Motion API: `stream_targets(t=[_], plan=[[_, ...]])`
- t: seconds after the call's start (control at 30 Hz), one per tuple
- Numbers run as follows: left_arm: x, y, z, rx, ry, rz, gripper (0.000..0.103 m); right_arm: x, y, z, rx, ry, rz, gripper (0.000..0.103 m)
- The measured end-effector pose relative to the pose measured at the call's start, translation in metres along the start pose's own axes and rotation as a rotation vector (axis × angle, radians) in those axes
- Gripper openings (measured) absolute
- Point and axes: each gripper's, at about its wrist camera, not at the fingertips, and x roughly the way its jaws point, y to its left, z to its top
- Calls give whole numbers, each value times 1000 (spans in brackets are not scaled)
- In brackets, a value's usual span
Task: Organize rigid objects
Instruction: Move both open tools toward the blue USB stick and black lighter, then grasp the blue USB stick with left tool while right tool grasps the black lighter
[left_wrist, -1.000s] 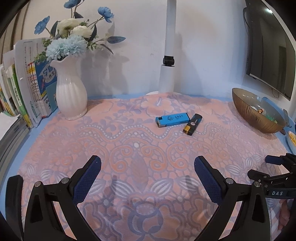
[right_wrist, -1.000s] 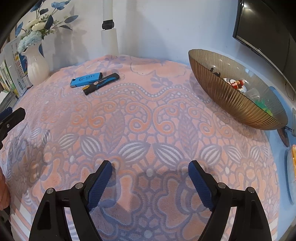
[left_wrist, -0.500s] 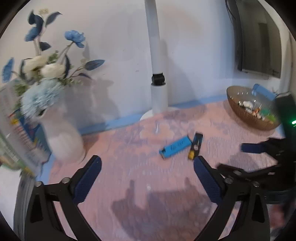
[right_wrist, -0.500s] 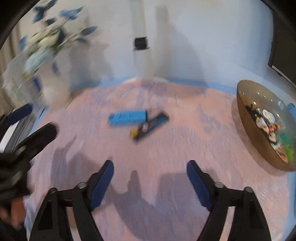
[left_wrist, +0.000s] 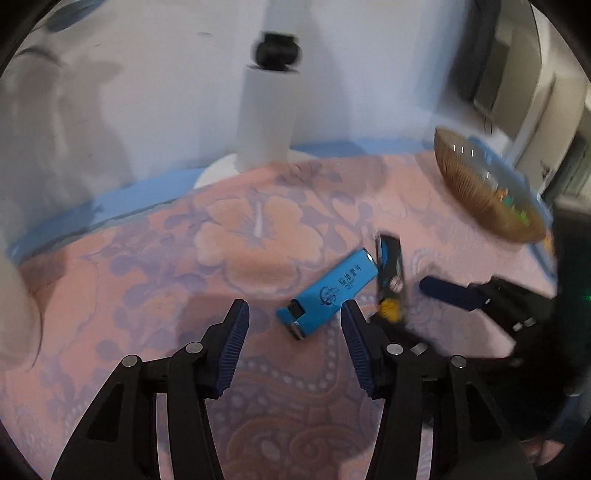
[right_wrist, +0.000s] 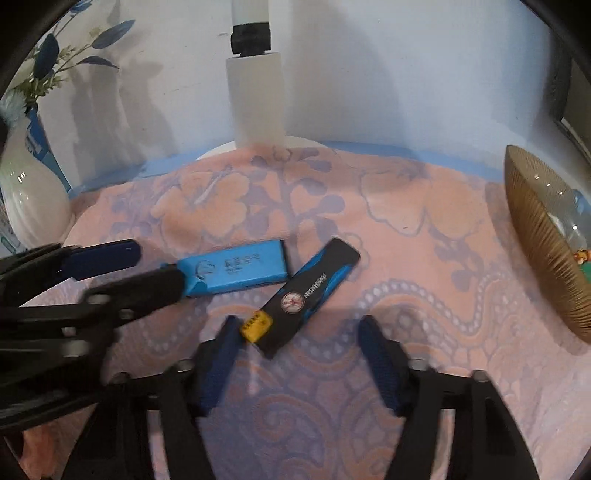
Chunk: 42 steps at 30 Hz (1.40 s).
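The approach to grasp is judged in hand: the blue lighter (left_wrist: 330, 293) lies just beyond the spread left gripper (left_wrist: 293, 354), the black lighter (right_wrist: 309, 297) before the spread right gripper (right_wrist: 295, 363); closing, then carrying right to the bowl (right_wrist: 535, 243), is likely needed next

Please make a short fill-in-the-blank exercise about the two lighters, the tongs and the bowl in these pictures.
1. The blue lighter lies flat on the patterned ____.
2. The black lighter has a ____ cap at its near end.
3. Both the left tongs and the right tongs are ____.
4. The ribbed bowl is ____ in colour.

Missing words: cloth; yellow; open; gold
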Motion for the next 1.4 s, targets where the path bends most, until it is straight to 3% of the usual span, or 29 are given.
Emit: stream_targets(t=[0.1,0.17,0.3,0.37,0.43,0.63,0.77,0.93,1.03,1.07,1.1,1.23,1.4], plan=[[7,-12,2,44,7,18,49,-4,-18,-2,5,3,4,31],[15,-20,3,72,28,36,57,-8,-36,-5,13,9,17,29],[22,-42,0,139,16,128,58,-13,-65,-12,20,-11,78,23],[21,-49,0,130,15,150,50,-15,-72,-15,34,-16,116,23],[21,-54,-2,109,17,142,35,-17,-74,-16,31,-18,123,23],[2,-74,-27,36,19,185,24,-38,-79,-42,-14,-9,141,23],[-23,-81,-59,-51,25,134,21,-62,-87,-75,-52,3,162,23],[-50,-100,-96,-57,35,107,21,-92,-94,-118,-100,9,174,23],[-52,-110,-101,-47,59,90,23,-99,-97,-130,-101,14,194,25],[-53,-113,-101,-41,67,88,27,-100,-96,-132,-104,16,198,29],[-55,-115,-100,-38,66,105,41,-100,-94,-132,-110,22,206,31],[-59,-119,-93,-28,22,173,42,-99,-92,-127,-123,44,227,31],[-35,-120,-85,-30,65,191,42,-91,-91,-113,-139,54,226,35]])
